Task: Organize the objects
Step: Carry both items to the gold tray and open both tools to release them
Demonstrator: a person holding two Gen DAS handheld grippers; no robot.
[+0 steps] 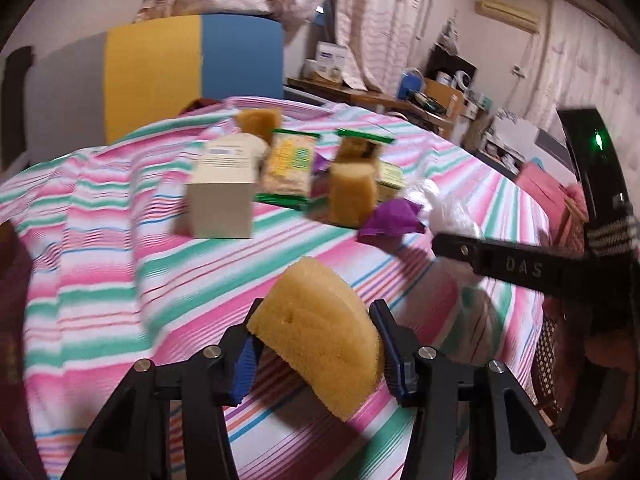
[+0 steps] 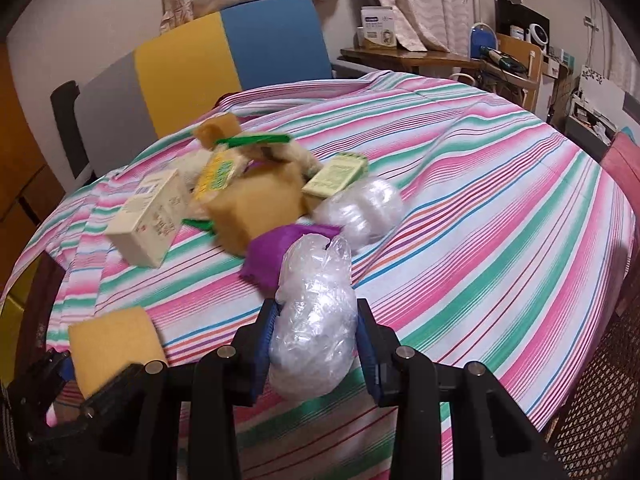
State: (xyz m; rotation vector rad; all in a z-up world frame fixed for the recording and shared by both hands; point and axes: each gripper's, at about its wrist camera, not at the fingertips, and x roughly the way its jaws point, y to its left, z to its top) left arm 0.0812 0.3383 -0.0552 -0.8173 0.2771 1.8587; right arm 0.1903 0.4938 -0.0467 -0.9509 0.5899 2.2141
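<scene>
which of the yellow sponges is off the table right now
The sponge clamped between the left gripper fingers; the other sponges sit on the striped tablecloth in the pile near the cream box.

Warm, soft indoor light fills both views, with no hard glare and only faint shadows under the things on the striped tablecloth (image 1: 120, 248). Motion blur smears the box (image 1: 224, 196) and the sponges, most in the left wrist view. Fisheye bending curves the table edge, and the corners go black.
</scene>
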